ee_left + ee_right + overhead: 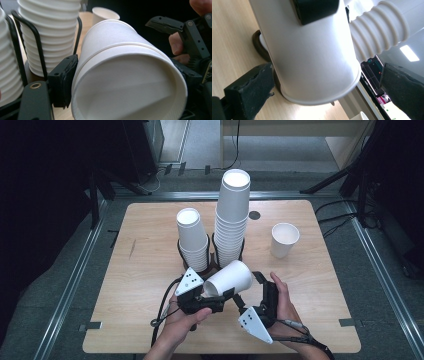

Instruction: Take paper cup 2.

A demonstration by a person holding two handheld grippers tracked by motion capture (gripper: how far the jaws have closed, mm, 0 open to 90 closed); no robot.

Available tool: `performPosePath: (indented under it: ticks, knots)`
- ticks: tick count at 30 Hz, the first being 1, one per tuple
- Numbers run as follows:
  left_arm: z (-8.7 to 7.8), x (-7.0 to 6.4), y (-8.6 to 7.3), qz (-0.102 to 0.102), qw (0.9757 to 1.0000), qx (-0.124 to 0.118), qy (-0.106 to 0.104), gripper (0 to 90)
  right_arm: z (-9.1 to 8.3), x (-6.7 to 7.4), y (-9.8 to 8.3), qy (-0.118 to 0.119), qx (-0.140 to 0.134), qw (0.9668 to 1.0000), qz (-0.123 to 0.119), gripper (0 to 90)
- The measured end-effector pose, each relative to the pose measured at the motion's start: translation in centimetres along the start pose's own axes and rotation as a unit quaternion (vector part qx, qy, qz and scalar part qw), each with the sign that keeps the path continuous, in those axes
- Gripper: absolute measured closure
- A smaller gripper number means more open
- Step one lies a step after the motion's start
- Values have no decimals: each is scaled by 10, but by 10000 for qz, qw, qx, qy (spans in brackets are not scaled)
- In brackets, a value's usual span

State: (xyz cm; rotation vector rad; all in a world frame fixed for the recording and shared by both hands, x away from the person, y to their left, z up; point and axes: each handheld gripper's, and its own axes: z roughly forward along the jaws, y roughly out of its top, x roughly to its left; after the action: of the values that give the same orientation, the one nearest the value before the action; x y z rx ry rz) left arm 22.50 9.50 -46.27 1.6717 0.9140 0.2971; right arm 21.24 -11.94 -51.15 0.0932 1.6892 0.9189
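Paper cup [229, 279] between left fingers [62, 82]

floor [60, 270]: grey carpet | table [150, 270]: light wood | surroundings: dark | metal rails [75, 280] beside table

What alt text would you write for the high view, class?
The left gripper holds a white paper cup on its side, the open right gripper beside it. Behind stand two cup stacks and a single upright cup on the wooden table.
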Motion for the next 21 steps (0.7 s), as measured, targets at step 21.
performPosePath:
  ticks: [21]
  knots:
    - [-13, 3, 4, 201, 9964, -818, -43, 215, -13, -35, 15, -47, -136, 9578, 2869, 6]
